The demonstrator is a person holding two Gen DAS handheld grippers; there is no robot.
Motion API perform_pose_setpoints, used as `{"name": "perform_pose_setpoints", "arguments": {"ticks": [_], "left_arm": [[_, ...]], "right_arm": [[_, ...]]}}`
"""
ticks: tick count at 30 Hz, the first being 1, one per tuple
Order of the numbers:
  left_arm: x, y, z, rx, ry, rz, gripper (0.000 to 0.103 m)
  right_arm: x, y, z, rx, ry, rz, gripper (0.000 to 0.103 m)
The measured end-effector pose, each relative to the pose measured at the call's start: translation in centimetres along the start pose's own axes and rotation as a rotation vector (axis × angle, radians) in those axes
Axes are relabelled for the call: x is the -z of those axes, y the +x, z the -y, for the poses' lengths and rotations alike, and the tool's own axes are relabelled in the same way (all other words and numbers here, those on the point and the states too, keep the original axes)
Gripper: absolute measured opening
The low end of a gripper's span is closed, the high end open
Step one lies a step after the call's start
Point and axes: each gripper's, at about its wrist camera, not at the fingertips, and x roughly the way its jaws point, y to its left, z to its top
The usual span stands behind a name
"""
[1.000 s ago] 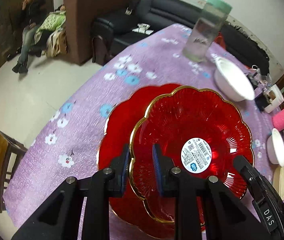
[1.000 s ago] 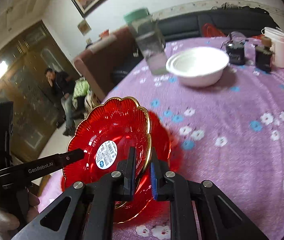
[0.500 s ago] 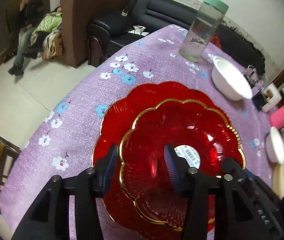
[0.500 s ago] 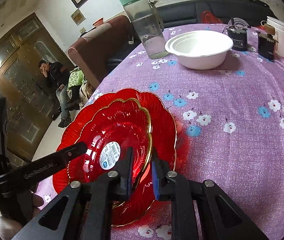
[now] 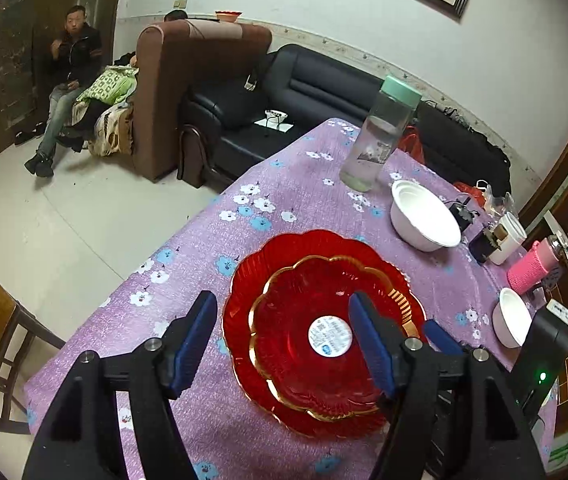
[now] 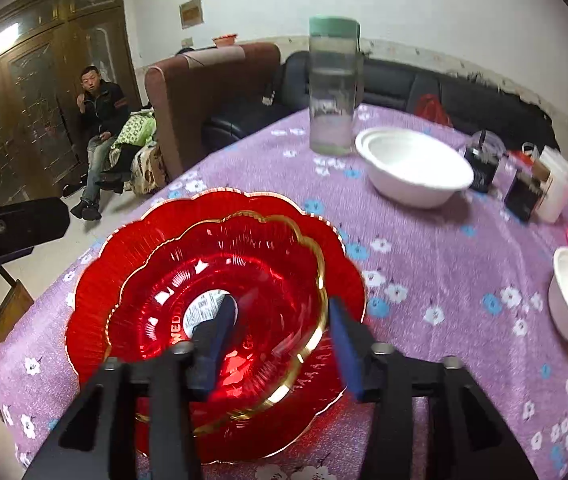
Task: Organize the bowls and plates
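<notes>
The stacking step looks finished. The left gripper (image 5: 284,344) and right gripper (image 6: 279,340) both stand released, jaws just opened off the smaller red plate (image 5: 324,364), which a second ago they pinched by its rim. It now lies nested in the larger red plate (image 5: 243,280) directly beneath them. Next likely target: the white bowl (image 6: 412,176) farther ahead, calling for a forward reach.

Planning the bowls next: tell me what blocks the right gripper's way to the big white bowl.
Nothing visible. From the right gripper, open over the stacked red plates, only bare purple tablecloth leads to the big white bowl.
</notes>
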Motion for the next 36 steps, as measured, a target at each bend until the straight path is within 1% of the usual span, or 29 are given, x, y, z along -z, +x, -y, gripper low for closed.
{"name": "perform_pose_setpoints", "arguments": {"ticks": [1,4,7,9,12,16,20,23,27,30,33,36], "left_arm": [[0.1,-0.2,0.0,0.006,-0.001,-0.002,0.068],[0.5,-0.8,0.2,0.032,-0.004,-0.012,0.068],[0.9,-1.9,0.6,0.053,0.002,-0.005,0.068],[1.1,-2.6,0.9,0.053,0.011,0.009,0.068],[1.7,-3.7,1.3,0.054,0.022,0.025,0.07],[2.5,-5.1,2.2,0.075,0.037,0.043,0.072],[3.8,-5.9,4.1,0.116,0.071,0.042,0.073],[5.0,-5.8,6.0,0.155,0.116,0.02,0.073],[6.6,-5.1,8.6,0.194,0.17,-0.021,0.073],[7.7,-4.7,10.4,0.211,0.207,-0.053,0.073],[8.6,-4.5,11.7,0.227,0.237,-0.078,0.073],[9.2,-4.6,12.4,0.227,0.26,-0.082,0.073]], "right_arm": [[-0.1,-0.2,-0.1,-0.001,-0.005,0.005,0.069],[-0.3,-0.4,-0.4,0.003,-0.02,0.003,0.07],[-0.6,-1.8,0.1,0.008,0.005,0.044,0.069],[-0.7,-3.0,1.2,0.004,0.044,0.064,0.07],[-0.3,-4.5,3.4,-0.004,0.099,0.07,0.07],[1.8,-6.8,7.7,0.009,0.169,0.057,0.07],[5.2,-9.9,13.5,0.07,0.267,0.053,0.069],[7.7,-13.0,18.5,0.14,0.359,0.076,0.069],[10.1,-16.8,24.7,0.262,0.449,0.099,0.069],[11.1,-18.7,28.7,0.321,0.519,0.111,0.069],[11.7,-19.5,31.5,0.343,0.579,0.123,0.069],[11.9,-19.9,33.3,0.342,0.64,0.138,0.069]]}}
